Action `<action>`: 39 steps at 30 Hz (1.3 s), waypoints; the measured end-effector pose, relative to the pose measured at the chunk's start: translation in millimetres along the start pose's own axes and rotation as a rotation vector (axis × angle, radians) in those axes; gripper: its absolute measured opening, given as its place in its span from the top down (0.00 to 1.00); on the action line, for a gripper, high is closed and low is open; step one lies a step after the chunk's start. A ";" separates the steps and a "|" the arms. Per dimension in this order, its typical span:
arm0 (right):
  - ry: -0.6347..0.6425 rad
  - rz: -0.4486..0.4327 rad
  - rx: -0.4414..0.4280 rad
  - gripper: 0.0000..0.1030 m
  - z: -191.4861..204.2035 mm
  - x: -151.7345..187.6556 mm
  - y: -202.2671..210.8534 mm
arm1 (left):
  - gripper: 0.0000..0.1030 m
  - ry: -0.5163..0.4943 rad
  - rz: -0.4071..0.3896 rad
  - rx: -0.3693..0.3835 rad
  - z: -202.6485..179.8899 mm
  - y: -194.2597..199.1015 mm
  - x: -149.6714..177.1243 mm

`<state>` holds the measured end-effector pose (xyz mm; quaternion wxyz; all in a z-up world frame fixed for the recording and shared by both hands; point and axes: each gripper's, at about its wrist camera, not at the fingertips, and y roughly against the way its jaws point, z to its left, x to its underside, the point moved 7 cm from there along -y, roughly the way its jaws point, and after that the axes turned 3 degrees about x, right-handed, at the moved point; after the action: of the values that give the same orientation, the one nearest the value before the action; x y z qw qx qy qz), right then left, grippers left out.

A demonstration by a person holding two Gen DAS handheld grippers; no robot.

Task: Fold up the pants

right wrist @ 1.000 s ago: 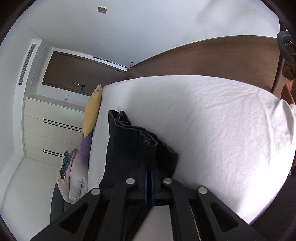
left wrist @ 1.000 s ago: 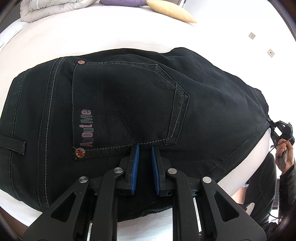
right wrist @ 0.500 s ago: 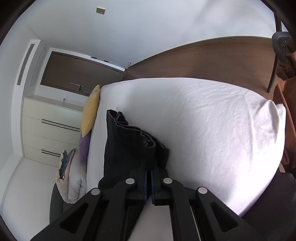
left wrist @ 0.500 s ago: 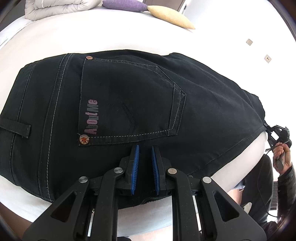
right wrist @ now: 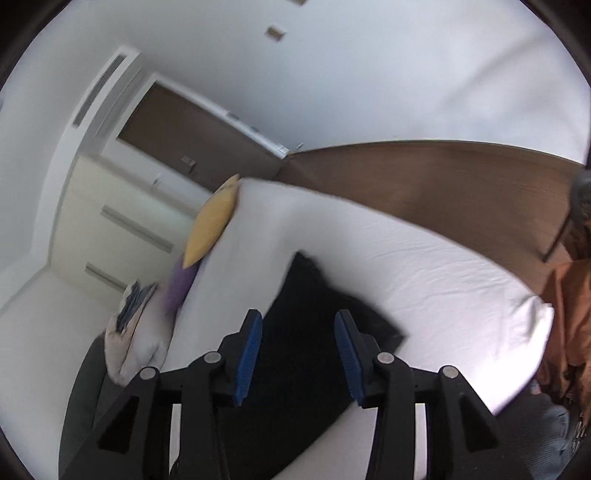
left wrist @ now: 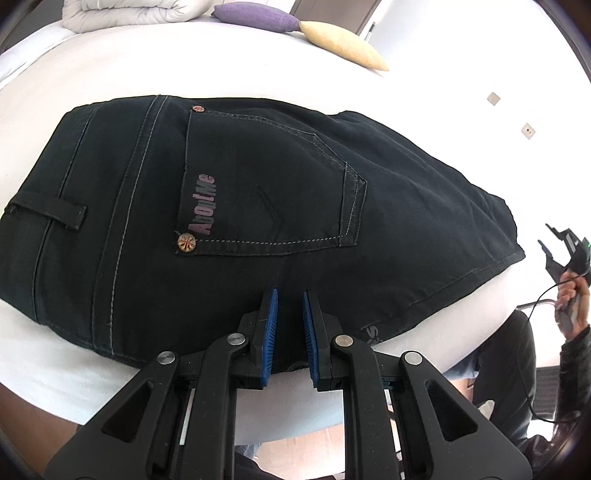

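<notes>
Black jeans lie folded on the white bed, back pocket up with a pink logo. My left gripper hovers over their near edge, its blue pads a narrow gap apart and gripping no cloth. In the right wrist view, which is blurred, the right gripper is above the end of the jeans. Its jaws are opening and the cloth lies loose below them, not pinched. A hand holds that right gripper off the right end of the jeans, clear of the cloth.
A yellow pillow, a purple pillow and a rolled white duvet lie at the bed's far side. A wooden headboard and white drawers stand beyond. The person's dark trousers are at the right.
The right gripper let go of the jeans' end, opened and rose, its view tilting. The left gripper drew back toward the jeans' near edge, still closed to a narrow gap.
</notes>
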<state>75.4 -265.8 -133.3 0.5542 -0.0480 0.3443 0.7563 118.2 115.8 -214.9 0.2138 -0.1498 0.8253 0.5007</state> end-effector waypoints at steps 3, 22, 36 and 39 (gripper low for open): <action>0.119 0.219 -0.162 0.63 72.9 61.0 -49.6 | 0.87 -0.018 0.005 -0.024 -1.3 0.1 1.6; 0.119 0.498 -0.065 1.00 11.8 167.5 -81.0 | 0.86 -0.153 -0.040 0.082 -104.1 -35.8 -73.4; -0.010 0.641 -0.178 0.95 84.9 177.4 -191.5 | 0.87 -0.040 0.059 0.118 -92.0 -111.0 -74.5; -0.130 0.582 -0.172 1.00 46.1 156.6 -202.8 | 0.87 -0.045 0.057 0.111 -94.4 -112.1 -73.7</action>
<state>206.6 -83.1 -264.3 0.3290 0.0544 0.2420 0.9112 214.4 -16.7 -224.9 0.2258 -0.1030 0.8508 0.4632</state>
